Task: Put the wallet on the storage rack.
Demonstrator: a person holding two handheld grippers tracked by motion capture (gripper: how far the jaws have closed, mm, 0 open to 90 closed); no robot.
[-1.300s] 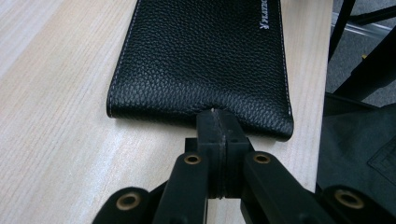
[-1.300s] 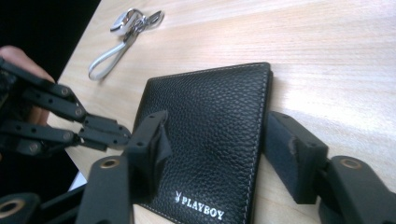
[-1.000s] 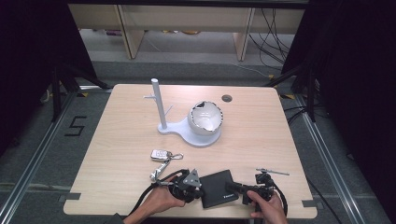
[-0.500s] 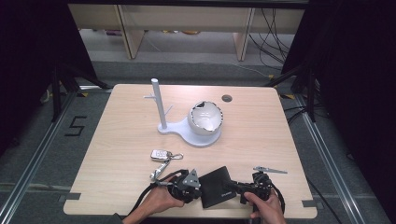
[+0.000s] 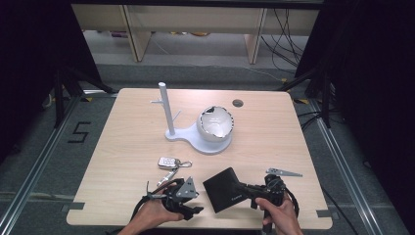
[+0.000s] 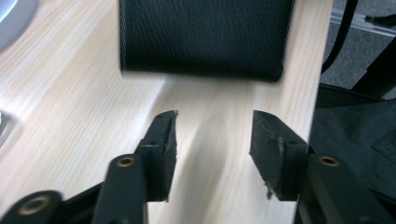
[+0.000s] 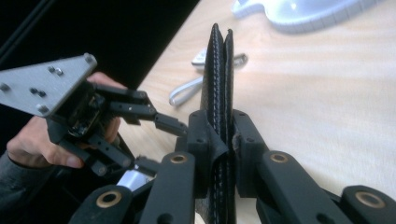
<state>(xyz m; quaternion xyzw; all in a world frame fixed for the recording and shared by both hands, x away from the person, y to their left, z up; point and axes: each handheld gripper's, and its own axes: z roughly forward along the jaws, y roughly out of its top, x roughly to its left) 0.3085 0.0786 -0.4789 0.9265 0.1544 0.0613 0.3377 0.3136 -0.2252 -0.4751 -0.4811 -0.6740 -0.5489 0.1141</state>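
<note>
A black leather wallet [image 5: 222,191] is held off the table near the front edge, tilted on its edge. My right gripper [image 5: 245,191] is shut on the wallet's right side; in the right gripper view the folded wallet [image 7: 218,74] stands upright between the pressed jaws [image 7: 223,135]. My left gripper [image 5: 198,203] sits just left of the wallet, apart from it. Its jaws have just been opening, and in the left gripper view they [image 6: 212,140] stand open with nothing between them, the wallet [image 6: 205,37] a short way ahead.
A key fob with a key ring [image 5: 169,162] lies just behind the left gripper. Farther back a white stand [image 5: 183,134] carries an upright post [image 5: 165,107] and a white bowl [image 5: 215,123]. A round cable hole [image 5: 238,103] is near the far edge.
The left gripper has let go of the wallet's left edge, opened and drawn back. The right gripper has lifted the wallet and tilted it up off the table.
</note>
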